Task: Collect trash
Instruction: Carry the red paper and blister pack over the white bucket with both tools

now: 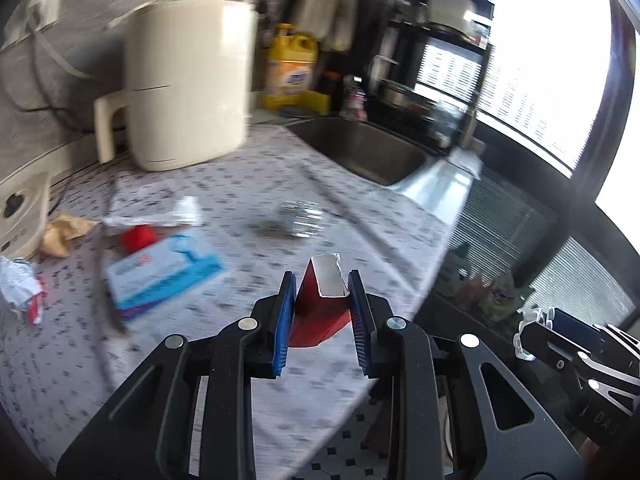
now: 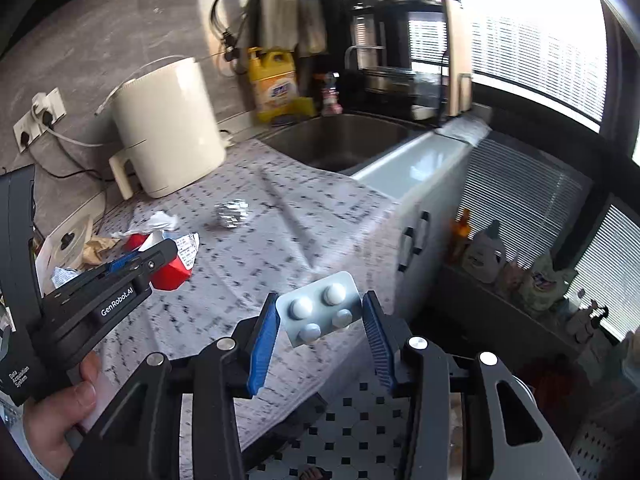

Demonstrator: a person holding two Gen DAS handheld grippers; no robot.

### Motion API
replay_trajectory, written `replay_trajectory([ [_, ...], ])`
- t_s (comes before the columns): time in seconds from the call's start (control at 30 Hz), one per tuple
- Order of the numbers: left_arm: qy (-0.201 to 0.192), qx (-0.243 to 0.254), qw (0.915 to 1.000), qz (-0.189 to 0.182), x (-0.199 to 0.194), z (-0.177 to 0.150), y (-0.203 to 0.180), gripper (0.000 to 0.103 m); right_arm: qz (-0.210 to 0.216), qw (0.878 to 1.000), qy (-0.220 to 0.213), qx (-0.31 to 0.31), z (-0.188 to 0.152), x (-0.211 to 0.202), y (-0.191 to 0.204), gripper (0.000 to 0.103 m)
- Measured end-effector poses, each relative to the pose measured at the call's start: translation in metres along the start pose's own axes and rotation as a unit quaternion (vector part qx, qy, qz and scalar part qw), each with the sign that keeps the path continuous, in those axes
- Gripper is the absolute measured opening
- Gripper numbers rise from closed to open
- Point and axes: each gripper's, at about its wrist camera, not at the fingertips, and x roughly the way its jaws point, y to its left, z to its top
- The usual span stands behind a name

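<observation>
Gripping a red carton (image 1: pixel 320 300), left gripper (image 1: pixel 322 312) sits clamped; right gripper (image 2: pixel 320 328) pinches a pill blister (image 2: pixel 320 310), both near counter (image 2: pixel 280 240) edge

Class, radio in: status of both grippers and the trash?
Left gripper shut on red carton. Right gripper shut on white pill blister pack. Crumpled foil ball on counter.

I see a red box (image 1: pixel 320 304) that looks like thin card, white and dull inside. The pill sheet (image 2: pixel 322 308) is shiny plastic with smooth bumps. The kettle (image 2: pixel 172 124) is smooth cream plastic. The sink (image 2: pixel 340 140) is dull grey metal. The crumpled ball (image 2: pixel 232 214) may be shiny foil, but it is blurry. My finger pads (image 2: pixel 262 344) are blue, ribbed and rubbery.
</observation>
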Motion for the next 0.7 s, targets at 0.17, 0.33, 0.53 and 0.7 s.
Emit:
replay_trajectory([
  [0.17, 0.014, 0.02, 0.9995, -0.019, 0.0, -0.019, -0.057, 0.027, -0.025, 0.999, 0.002, 0.026, -0.018, -0.026, -0.064, 0.042],
  [0.33, 0.028, 0.042, 0.9982, -0.034, -0.001, -0.042, -0.105, 0.027, -0.044, 0.998, 0.007, 0.051, -0.04, -0.049, -0.117, 0.042],
  [0.53, 0.048, 0.04, 0.9972, -0.041, 0.0, -0.071, -0.146, 0.027, -0.055, 0.996, 0.026, 0.067, -0.066, -0.059, -0.162, 0.043],
  [0.7, 0.068, 0.049, 0.9952, -0.05, 0.005, -0.097, -0.177, 0.027, -0.064, 0.994, 0.039, 0.08, -0.085, -0.061, -0.196, 0.044],
])
